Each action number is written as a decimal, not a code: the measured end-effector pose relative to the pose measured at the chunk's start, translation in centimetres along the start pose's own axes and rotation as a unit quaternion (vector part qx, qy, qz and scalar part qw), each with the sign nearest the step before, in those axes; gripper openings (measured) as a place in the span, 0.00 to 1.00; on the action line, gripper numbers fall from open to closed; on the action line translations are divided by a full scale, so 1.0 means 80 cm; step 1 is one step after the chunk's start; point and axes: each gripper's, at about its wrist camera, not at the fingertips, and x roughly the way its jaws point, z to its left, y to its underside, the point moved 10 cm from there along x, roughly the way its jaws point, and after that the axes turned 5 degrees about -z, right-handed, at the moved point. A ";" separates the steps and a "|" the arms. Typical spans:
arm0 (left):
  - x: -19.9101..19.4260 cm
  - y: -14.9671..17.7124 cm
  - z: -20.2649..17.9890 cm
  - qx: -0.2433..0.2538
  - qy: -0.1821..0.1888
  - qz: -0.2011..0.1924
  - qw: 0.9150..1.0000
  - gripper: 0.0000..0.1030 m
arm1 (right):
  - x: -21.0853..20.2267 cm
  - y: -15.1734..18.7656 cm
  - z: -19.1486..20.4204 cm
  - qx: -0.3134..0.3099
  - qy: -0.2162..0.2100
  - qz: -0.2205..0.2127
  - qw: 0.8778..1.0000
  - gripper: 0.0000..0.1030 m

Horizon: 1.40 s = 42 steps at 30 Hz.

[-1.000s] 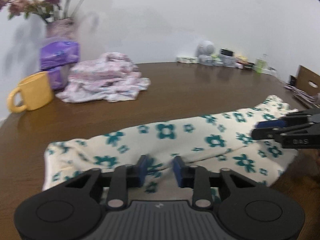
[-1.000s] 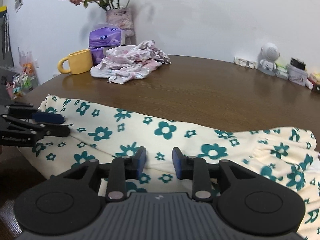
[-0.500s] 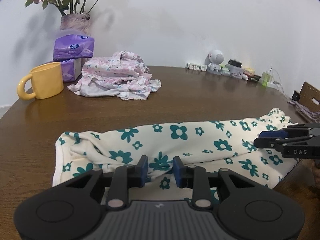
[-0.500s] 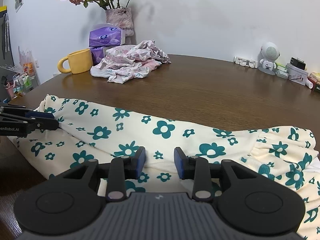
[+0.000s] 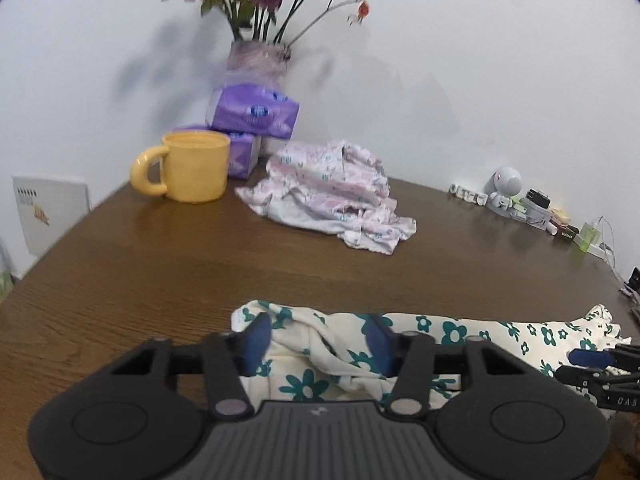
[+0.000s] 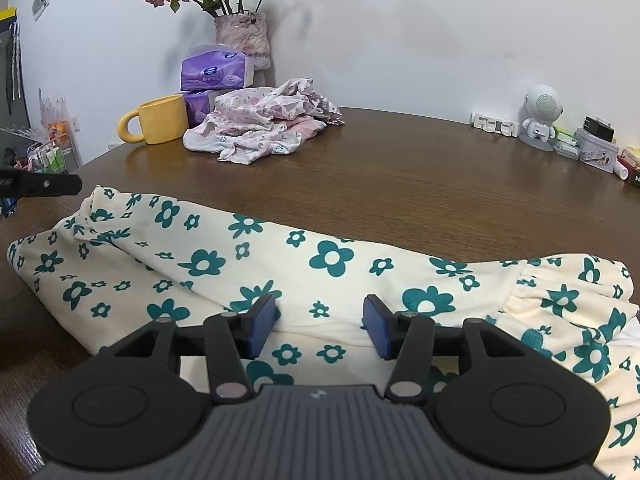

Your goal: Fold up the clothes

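Left tool (image 5: 318,338): jaws opening, blue pads spread, nothing pinched; bunched left end of cream cloth with teal flower print (image 5: 476,330) seen between pads. Yellow ceramic mug (image 6: 158,119) set far left on brown wooden worktop (image 6: 400,184); purple tissue packs (image 6: 216,69) and vase of dried flowers (image 6: 242,38) just behind. Crumpled pink-and-white garment (image 6: 264,120) laid right of mug. Cream cloth spread flat along near edge of worktop, left to right. Right tool (image 6: 320,326): jaws opening, pads apart above cloth, no fold gripped. White robot figurine (image 6: 540,120) placed far right.
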 end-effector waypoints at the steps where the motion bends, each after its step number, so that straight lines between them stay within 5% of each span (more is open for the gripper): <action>1: 0.007 0.000 0.001 -0.006 0.006 0.009 1.000 0.36 | 0.000 0.000 0.000 0.000 0.001 0.000 1.000 0.49; 7: 0.036 0.010 0.017 -0.025 0.005 0.043 0.999 0.13 | 0.001 -0.001 0.000 -0.001 0.002 0.000 1.000 0.50; 18: 0.028 0.007 0.045 -0.112 0.035 0.030 0.993 0.20 | 0.002 -0.001 -0.001 0.003 0.000 0.001 1.000 0.52; 22: 0.004 -0.018 0.038 -0.093 0.015 -0.015 0.995 0.29 | 0.002 -0.001 -0.002 0.003 -0.001 0.001 1.000 0.52; 25: 0.003 -0.033 -0.003 -0.042 0.044 -0.029 0.998 0.29 | 0.002 0.000 -0.001 0.002 -0.001 0.001 1.000 0.55; 29: 0.033 -0.021 -0.056 0.075 0.046 -0.002 0.996 0.29 | 0.003 -0.001 0.002 -0.002 0.001 0.001 1.000 0.57; 32: 0.058 0.000 -0.061 0.111 0.025 0.028 0.993 0.29 | 0.003 -0.001 0.003 -0.001 0.002 0.001 1.000 0.57; 42: 0.065 0.016 -0.011 0.032 0.014 0.036 0.999 0.19 | 0.004 -0.001 0.004 -0.001 0.002 0.002 1.000 0.57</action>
